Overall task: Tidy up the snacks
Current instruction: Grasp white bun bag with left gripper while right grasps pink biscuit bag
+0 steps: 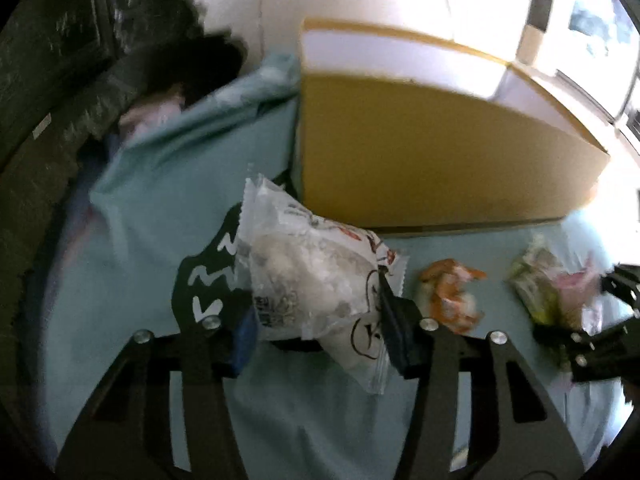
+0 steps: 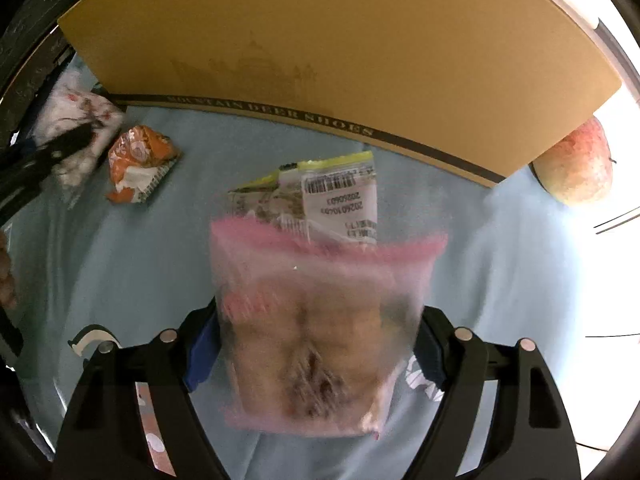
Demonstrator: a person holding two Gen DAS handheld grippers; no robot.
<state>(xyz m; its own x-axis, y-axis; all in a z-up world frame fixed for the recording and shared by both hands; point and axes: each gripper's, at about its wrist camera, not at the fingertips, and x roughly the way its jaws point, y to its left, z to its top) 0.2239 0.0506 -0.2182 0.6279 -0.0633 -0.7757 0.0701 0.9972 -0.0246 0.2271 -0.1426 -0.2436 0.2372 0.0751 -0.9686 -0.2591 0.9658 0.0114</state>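
The left gripper [image 1: 316, 332] pinches a soft, crinkly clear-and-white snack packet [image 1: 312, 276] at mid-body, while the right gripper [image 2: 316, 352] apparently clasps a limp pink-edged transparent snack bag [image 2: 320, 332].

A home: bedsheet [image 2: 120, 248], shoe box [image 2: 340, 60], apple [image 2: 576, 164].

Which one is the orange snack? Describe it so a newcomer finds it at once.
Start at the big cardboard shoe box standing on the light blue cloth. Just in front of its left end lies the orange snack, between a white packet and a yellow-edged packet. It alone is small, crumpled and orange-and-white.
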